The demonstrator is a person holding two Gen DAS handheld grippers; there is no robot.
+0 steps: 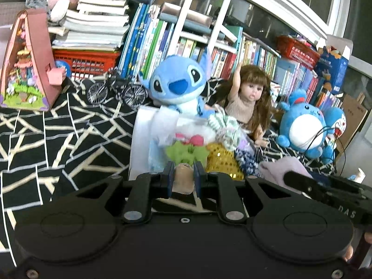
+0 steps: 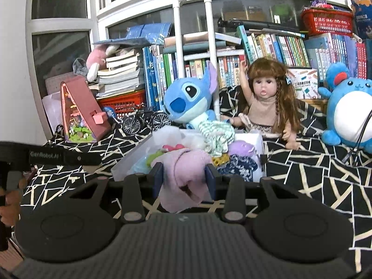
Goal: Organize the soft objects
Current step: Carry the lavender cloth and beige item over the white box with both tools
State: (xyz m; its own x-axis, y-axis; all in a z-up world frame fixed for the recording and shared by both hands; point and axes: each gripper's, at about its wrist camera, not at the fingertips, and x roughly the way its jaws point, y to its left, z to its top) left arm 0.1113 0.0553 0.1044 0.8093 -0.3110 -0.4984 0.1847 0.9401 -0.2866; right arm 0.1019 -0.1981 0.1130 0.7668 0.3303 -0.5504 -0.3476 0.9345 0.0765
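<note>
A white box (image 1: 139,144) (image 2: 130,160) on the black patterned cloth holds several soft things: a gold sequin pouch (image 1: 220,160), a striped green cloth (image 2: 216,137), a purple plush (image 2: 241,147), a dark blue floral cloth (image 2: 239,165). My left gripper (image 1: 183,176) is shut on a tan plush with green leaves and red top (image 1: 186,153), at the box's near edge. My right gripper (image 2: 184,179) is shut on a pink-lilac cloth (image 2: 186,174) that hangs down before the box. The cloth also shows in the left wrist view (image 1: 279,169).
Behind the box sit a blue Stitch plush (image 2: 186,102), a long-haired doll (image 2: 265,102) and a round blue plush (image 2: 348,114). A pink toy house (image 2: 81,111) and model bicycle (image 2: 146,121) stand left. Bookshelves and red baskets (image 2: 325,21) line the back.
</note>
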